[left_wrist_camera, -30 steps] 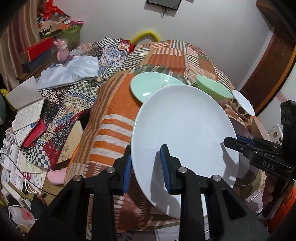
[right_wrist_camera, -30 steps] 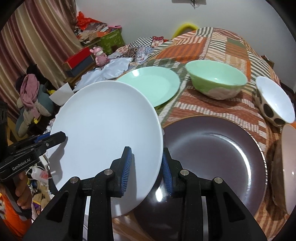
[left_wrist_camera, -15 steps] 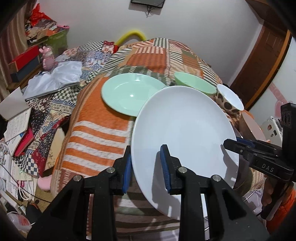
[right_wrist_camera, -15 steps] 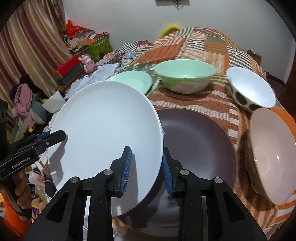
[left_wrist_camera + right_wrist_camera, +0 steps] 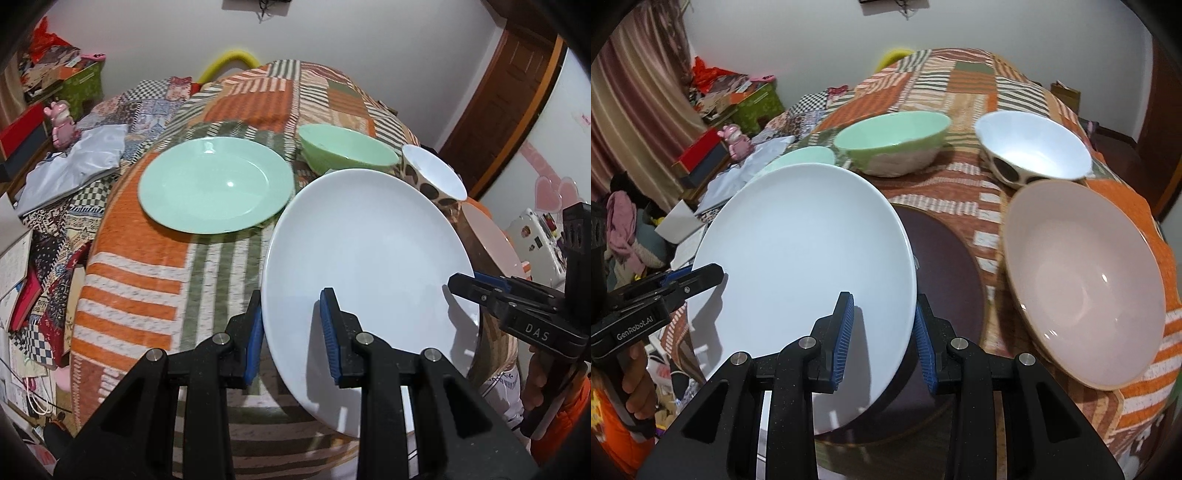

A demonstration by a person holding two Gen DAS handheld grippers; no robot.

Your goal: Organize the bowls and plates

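Both grippers hold one large white plate (image 5: 369,258), lifted and tilted above the table. My left gripper (image 5: 291,332) is shut on its left rim; my right gripper (image 5: 882,328) is shut on its right rim, and the plate also shows in the right wrist view (image 5: 801,258). Each gripper appears in the other's view, the right gripper (image 5: 476,288) and the left gripper (image 5: 694,278). A dark brown plate (image 5: 945,266) lies under the white one. A green plate (image 5: 214,184), a green bowl (image 5: 890,142), a spotted white bowl (image 5: 1034,151) and a pink bowl (image 5: 1082,277) sit on the table.
The round table has a striped patchwork cloth (image 5: 147,288). Left of it lie clothes, books, boxes and a pink toy (image 5: 61,118). A wooden door (image 5: 509,92) stands at the right, a white wall behind.
Both grippers have carried the white plate up and rightwards over the table. The green plate and the pink bowl have come more fully into view. The grips are unchanged.
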